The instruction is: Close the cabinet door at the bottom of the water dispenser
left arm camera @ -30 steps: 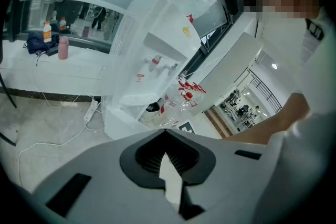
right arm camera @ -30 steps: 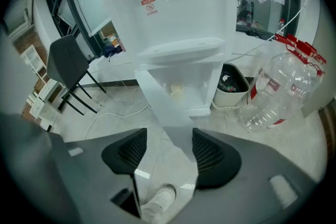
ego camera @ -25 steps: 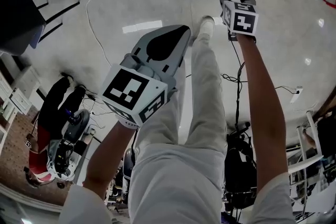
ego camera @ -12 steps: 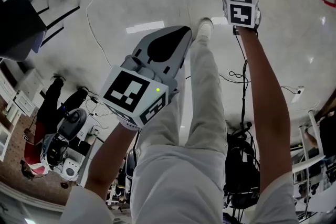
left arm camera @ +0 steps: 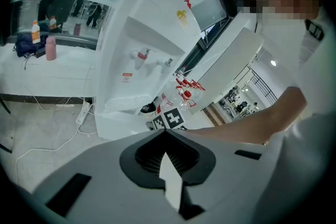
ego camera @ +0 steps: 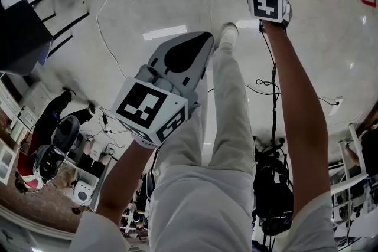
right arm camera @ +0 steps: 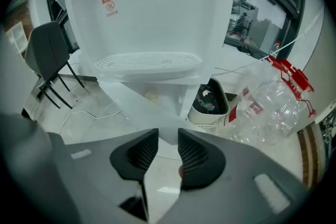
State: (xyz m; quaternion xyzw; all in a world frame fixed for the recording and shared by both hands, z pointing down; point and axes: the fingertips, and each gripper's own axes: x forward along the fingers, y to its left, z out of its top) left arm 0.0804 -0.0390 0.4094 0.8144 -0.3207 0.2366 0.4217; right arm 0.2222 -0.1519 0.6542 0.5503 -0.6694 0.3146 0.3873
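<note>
The cabinet door (right arm camera: pixel 137 105) stands open at the foot of the water dispenser (right arm camera: pixel 157 23), and its free edge shows between the tips of the right gripper (right arm camera: pixel 168 134). These jaws are closing, narrow, with no visible pinch. Left gripper (left arm camera: pixel 165 132): jaws together, empty. Expect a light, stiff, smooth hinged panel; push at the free edge

looking down past my left gripper (ego camera: pixel 204 38) to the floor (ego camera: pixel 331 56)
its jaws point at my white shoe (ego camera: pixel 228 34) just beyond the tips; a white cable (ego camera: pixel 112 0) loops left of it, a black chair (ego camera: pixel 23 26) farther left.
</note>
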